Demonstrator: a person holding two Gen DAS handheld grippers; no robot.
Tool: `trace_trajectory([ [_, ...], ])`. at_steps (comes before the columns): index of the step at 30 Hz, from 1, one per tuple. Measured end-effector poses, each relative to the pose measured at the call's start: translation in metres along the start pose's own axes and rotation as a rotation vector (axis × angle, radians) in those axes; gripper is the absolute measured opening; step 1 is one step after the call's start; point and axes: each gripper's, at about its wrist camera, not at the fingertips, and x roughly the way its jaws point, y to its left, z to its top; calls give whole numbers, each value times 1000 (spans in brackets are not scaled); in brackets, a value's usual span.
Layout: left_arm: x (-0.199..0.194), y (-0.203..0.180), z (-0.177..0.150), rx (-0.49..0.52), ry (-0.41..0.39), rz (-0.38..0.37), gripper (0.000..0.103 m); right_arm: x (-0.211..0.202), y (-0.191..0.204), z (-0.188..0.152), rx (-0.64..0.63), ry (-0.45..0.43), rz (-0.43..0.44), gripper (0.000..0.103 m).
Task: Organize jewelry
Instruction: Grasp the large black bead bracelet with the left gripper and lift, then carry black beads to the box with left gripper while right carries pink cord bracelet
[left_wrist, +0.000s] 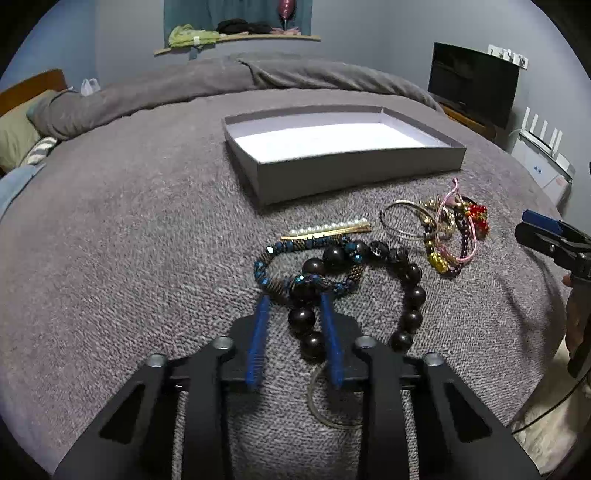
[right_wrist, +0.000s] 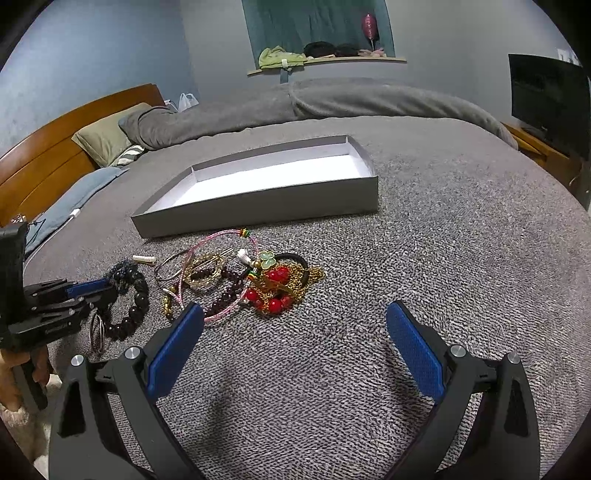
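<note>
Dark wooden bead bracelet (left_wrist: 408, 291) on the grey blanket (left_wrist: 129, 240) is clamped by the left gripper (left_wrist: 293, 297); its near beads are partly hidden. Right gripper (right_wrist: 295, 314) is held apart, empty. Tangled jewelry (right_wrist: 273, 280) is hard to separate.

A home bedroom: a bed (right_wrist: 443, 229) with grey blanket, pillow (right_wrist: 107, 136) against a wooden headboard (right_wrist: 48, 155), a television (right_wrist: 546, 99) and a curtained window ledge (right_wrist: 325, 61).
</note>
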Motion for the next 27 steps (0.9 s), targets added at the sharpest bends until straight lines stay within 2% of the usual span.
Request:
trace_trajectory([
  [14, -59, -10, 32, 10, -194, -62, 15, 2, 0, 0, -11, -12, -20, 98],
  [21, -74, -11, 52, 20, -263, -45, 15, 8, 6, 11, -42, -36, -16, 97],
  [22, -74, -9, 55, 13, -270, -42, 15, 9, 9, 16, -54, -44, -15, 93],
  [23, -74, -8, 57, 6, -276, -41, 15, 11, 11, 19, -63, -45, -12, 83],
  [24, -74, -6, 59, 0, -281, -41, 15, 16, 13, 24, -73, -36, -7, 79],
  [26, -70, -3, 62, -6, -281, -41, 15, 23, 17, 30, -86, -19, 7, 64],
  [27, -68, -2, 62, -9, -277, -47, 15, 28, 18, 33, -90, -11, 12, 62],
])
